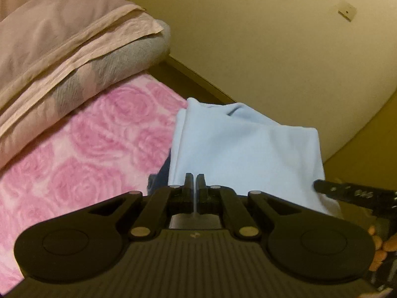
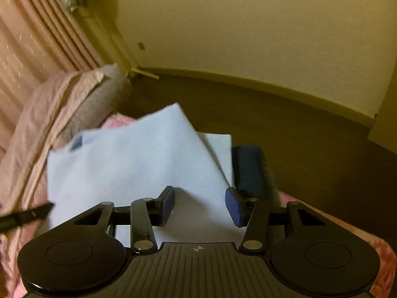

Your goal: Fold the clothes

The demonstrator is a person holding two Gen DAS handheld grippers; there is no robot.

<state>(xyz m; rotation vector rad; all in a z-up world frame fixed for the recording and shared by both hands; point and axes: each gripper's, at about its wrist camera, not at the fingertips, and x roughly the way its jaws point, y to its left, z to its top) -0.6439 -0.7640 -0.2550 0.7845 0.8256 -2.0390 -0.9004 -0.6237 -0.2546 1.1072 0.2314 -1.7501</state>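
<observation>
A light blue garment (image 1: 243, 149) lies on the pink rose-patterned blanket (image 1: 86, 144). My left gripper (image 1: 194, 181) is shut on the garment's near edge, with a thin strip of cloth between its fingers. In the right wrist view the same garment (image 2: 129, 164) is lifted into a peak. My right gripper (image 2: 199, 204) is open, its blue pads on either side of the garment's lower edge, not closed on it. The right gripper's finger (image 1: 347, 191) shows at the left view's right edge, and the left gripper's finger (image 2: 27, 214) shows at the right view's left edge.
A dark navy garment (image 2: 250, 168) lies behind the blue one, beside a white folded piece (image 2: 219, 144). Folded pink and grey bedding (image 1: 62, 49) is stacked at the bed's far left. Dark floor (image 2: 285, 129), a cream wall and pink curtains (image 2: 29, 37) surround the bed.
</observation>
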